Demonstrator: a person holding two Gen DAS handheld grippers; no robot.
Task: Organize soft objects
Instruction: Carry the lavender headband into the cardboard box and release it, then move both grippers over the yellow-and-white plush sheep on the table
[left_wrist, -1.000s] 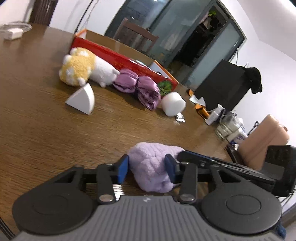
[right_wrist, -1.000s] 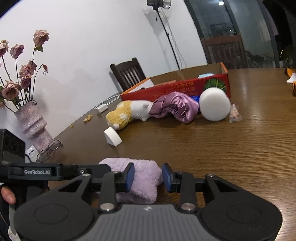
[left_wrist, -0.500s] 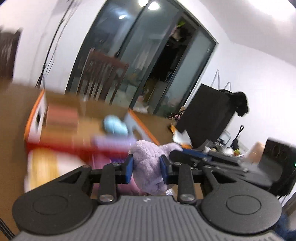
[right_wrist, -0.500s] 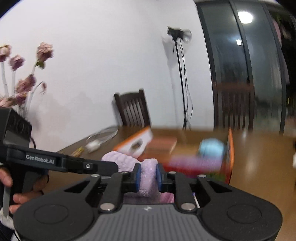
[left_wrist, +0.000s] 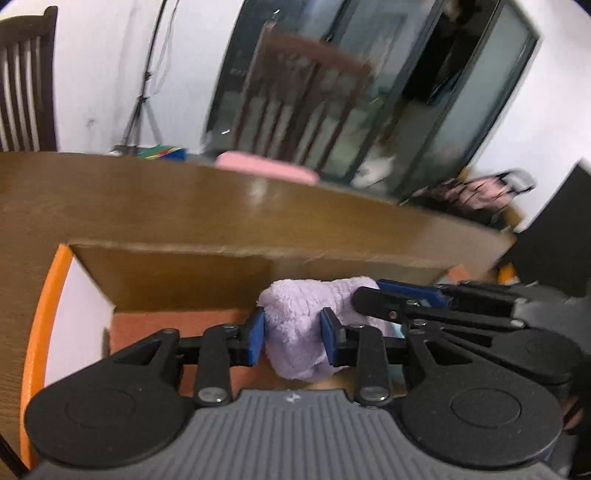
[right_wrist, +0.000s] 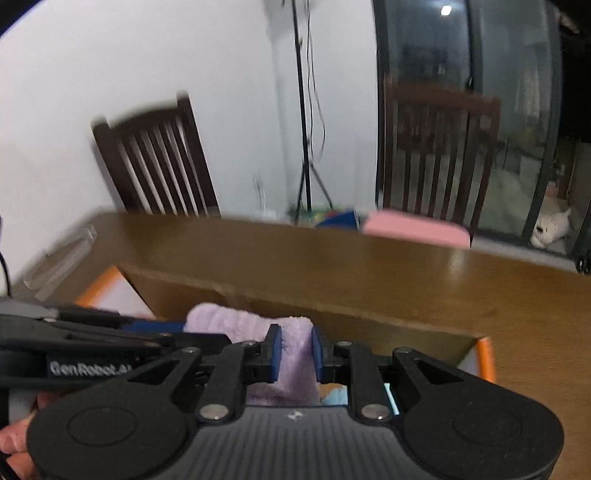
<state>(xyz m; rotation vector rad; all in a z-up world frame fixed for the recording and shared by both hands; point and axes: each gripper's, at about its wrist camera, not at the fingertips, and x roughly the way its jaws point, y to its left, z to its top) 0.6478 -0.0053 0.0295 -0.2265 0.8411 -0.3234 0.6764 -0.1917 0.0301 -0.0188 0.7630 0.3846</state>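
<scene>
Both my grippers, left and right, clamp the purple cloth over the box; something light blue lies inside.

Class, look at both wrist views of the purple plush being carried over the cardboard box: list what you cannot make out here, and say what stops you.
- Box floor, left wrist view: mostly hidden by the left gripper body and the purple plush.
- Light blue item in the box, right wrist view: only a sliver shows under the right gripper.
- Pink object beyond the table: motion-blurred, unidentifiable.
- Plush's full shape: covered by both grippers.
</scene>
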